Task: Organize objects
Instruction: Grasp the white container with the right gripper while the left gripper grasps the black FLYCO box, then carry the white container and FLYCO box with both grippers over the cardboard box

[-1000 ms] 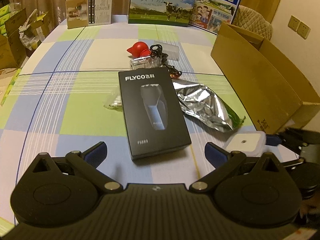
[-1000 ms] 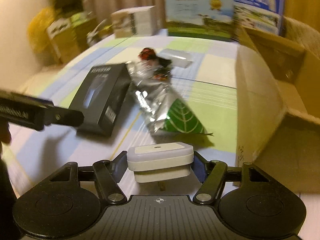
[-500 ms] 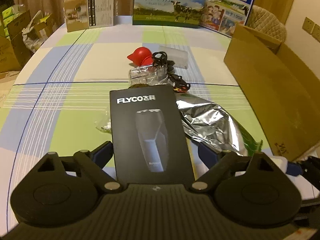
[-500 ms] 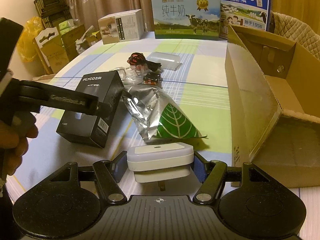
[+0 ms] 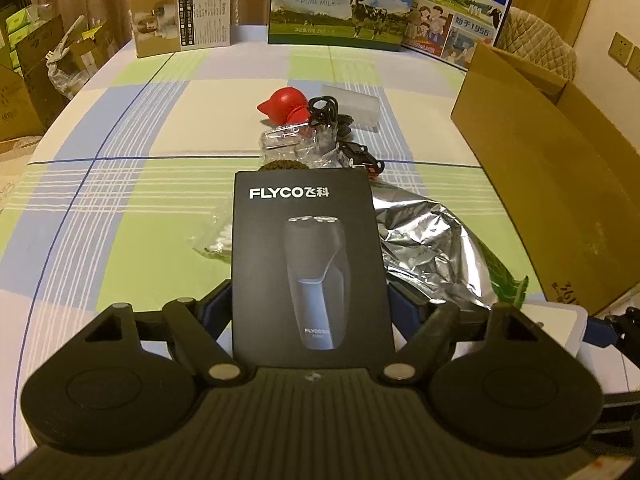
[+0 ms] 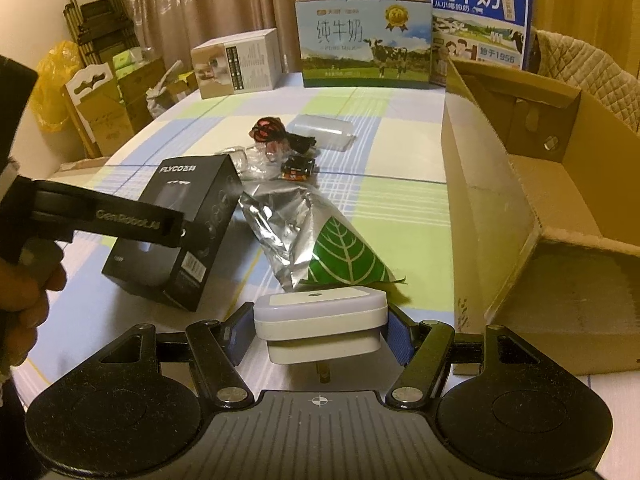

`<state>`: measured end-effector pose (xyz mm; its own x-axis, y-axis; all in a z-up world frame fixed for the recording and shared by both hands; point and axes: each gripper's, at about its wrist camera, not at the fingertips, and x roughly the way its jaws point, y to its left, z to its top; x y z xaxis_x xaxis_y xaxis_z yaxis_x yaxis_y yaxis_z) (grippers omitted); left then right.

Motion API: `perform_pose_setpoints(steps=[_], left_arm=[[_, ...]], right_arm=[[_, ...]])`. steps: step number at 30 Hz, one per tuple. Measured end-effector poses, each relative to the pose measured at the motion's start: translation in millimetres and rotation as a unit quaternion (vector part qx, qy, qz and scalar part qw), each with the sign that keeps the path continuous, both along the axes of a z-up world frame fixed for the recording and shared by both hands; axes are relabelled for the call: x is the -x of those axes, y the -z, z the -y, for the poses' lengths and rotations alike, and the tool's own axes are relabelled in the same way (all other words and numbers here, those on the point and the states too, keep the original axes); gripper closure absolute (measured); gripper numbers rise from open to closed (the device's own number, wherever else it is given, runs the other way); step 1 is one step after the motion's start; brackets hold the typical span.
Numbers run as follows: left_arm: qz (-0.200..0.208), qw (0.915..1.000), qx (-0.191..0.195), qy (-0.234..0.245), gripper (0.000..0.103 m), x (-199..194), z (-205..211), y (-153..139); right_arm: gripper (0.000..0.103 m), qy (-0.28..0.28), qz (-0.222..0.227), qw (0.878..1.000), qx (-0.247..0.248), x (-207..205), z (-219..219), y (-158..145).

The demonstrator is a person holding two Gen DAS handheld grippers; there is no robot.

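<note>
Shaver box: black FLYCO carton, lying flat on the checked surface, long axis pointing away from the left claw. Near end sits between the blue pads; jaws are closing on its two long sides. Can't confirm the pads are actually pressing yet, so I'd call it straddled, not gripped.

Handling guess: rigid printed cardboard, light to moderate, matte but smooth faces. Side walls should take a squeeze without caving if the pads land low near the bottom edge. Gripped at one end, the far end may droop or pivot on lift; biting further along toward the middle would help.

Foil bag with the green leaf print lies just beside the box's right edge, small clear bag of white bits at its left. Either could snag on a pad.

Right claw: narrowed onto a white plug-in adapter, pads against both its ends, prong showing underneath, held off the surface. Hard plastic, no concern.

Open cardboard box stands on the right, likely the drop target. Red toy, cable and small car remain in a cluster beyond the shaver box.
</note>
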<state>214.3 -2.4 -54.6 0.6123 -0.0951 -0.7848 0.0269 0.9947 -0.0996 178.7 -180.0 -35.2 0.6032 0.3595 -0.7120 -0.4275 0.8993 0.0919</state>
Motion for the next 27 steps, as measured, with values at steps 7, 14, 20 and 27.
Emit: perform_pose_setpoints(steps=[7, 14, 20, 27], left_arm=[[0.008, 0.9999, 0.014, -0.002, 0.027, 20, -3, -18], [0.027, 0.9995, 0.019, 0.000, 0.027, 48, -3, -47], [0.047, 0.9987, 0.019, 0.007, 0.027, 74, 3, -72], [0.069, 0.9968, 0.031, 0.026, 0.027, 99, 23, -99]], right_arm=[[0.039, 0.005, 0.018, 1.000, -0.003, 10, 1, -11], [0.039, 0.018, 0.037, 0.999, -0.009, 25, 9, -30], [0.039, 0.040, 0.056, 0.997, -0.015, 45, 24, -57], [0.039, 0.059, 0.091, 0.994, -0.017, 66, 42, -97]])
